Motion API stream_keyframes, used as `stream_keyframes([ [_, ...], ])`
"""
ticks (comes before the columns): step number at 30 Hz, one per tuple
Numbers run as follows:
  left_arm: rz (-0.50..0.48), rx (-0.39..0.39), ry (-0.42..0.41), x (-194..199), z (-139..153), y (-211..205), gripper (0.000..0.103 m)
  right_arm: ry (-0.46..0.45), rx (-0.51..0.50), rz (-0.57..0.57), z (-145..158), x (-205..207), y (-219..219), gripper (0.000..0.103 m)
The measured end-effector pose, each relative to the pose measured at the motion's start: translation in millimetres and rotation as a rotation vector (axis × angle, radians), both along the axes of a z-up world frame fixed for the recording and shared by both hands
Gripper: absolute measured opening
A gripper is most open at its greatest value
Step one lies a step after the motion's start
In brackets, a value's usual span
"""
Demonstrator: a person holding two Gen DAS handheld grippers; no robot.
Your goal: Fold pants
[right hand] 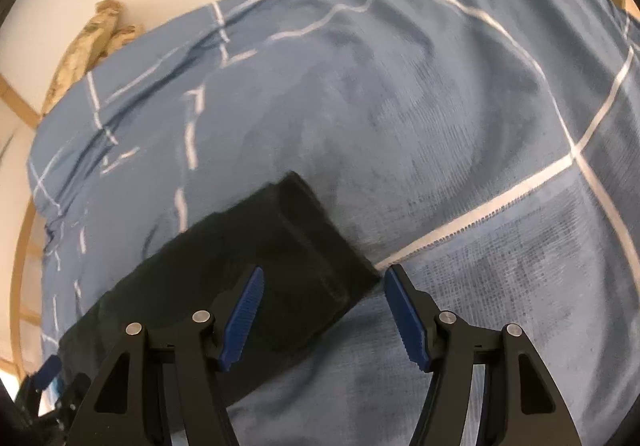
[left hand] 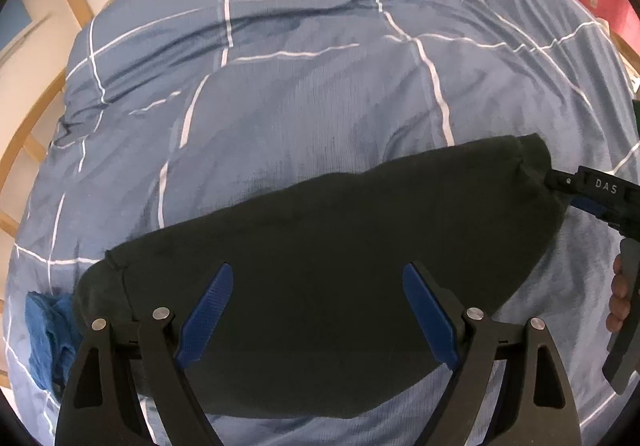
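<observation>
pants (left hand: 320, 246): dark, lying in a long folded band on the bed (left hand: 300, 93), on the blue checked duvet; under and ahead of both claws.
left claw (left hand: 318, 320): released, blue pads spread wide, nothing between them; poised over the middle of the band, aimed steeply down.
right claw (right hand: 324, 314): released, jaws partly apart, nothing pinched; its left pad is over the pants end, its right pad is over bare duvet.
pants end (right hand: 320, 230): squared-off edge with stacked layers showing, just ahead of the right claw and a little to its left.
right claw from left view (left hand: 576, 185): at the far right tip of the band; touching or just beside it, can't tell.
step, my guess: setting up grips for the next fold.
risk 1: right claw sits off-centre, so closing now may catch only a corner or the top layer; the layers would then slide apart on lifting.
risk 2: duvet is soft and wrinkled; a deep pinch may grab the cover with the pants and drag it.
risk 3: left claw over the mid-band, not an edge; closing there would bunch the cloth rather than crease it.
risk 4: right view is blurred, aim is hard to judge.
blue cloth (left hand: 46, 330): to the left of the left claw, beside the pants; could snag.
</observation>
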State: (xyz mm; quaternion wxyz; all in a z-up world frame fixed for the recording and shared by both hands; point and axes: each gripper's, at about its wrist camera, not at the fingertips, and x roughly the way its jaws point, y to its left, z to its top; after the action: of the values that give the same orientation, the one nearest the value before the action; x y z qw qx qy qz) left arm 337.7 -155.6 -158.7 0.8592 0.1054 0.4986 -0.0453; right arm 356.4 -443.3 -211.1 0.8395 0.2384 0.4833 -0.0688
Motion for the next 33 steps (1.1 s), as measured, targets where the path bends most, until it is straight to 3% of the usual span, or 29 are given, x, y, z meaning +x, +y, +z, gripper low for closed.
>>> stream_keyframes([
  [7,0.036,0.003,0.032,2,-13,4,0.087,0.016,0.107,-0.018,-23,4,0,0.063],
  [10,0.048,-0.009,0.037,1,-15,9,0.087,-0.006,0.107,0.012,-18,6,8,0.035],
  [13,0.053,-0.033,0.038,0,-15,17,0.085,-0.014,0.041,0.029,-9,6,15,0.02],
  [22,0.031,-0.089,0.029,-9,11,57,0.081,-0.135,-0.18,0.153,70,-14,67,0.015],
  [27,0.008,-0.145,0.048,-17,37,92,0.081,-0.23,-0.273,0.295,124,-29,130,0.015],
  [33,0.004,-0.13,0.053,-34,66,139,0.081,-0.303,-0.34,0.452,165,-48,206,0.015],
])
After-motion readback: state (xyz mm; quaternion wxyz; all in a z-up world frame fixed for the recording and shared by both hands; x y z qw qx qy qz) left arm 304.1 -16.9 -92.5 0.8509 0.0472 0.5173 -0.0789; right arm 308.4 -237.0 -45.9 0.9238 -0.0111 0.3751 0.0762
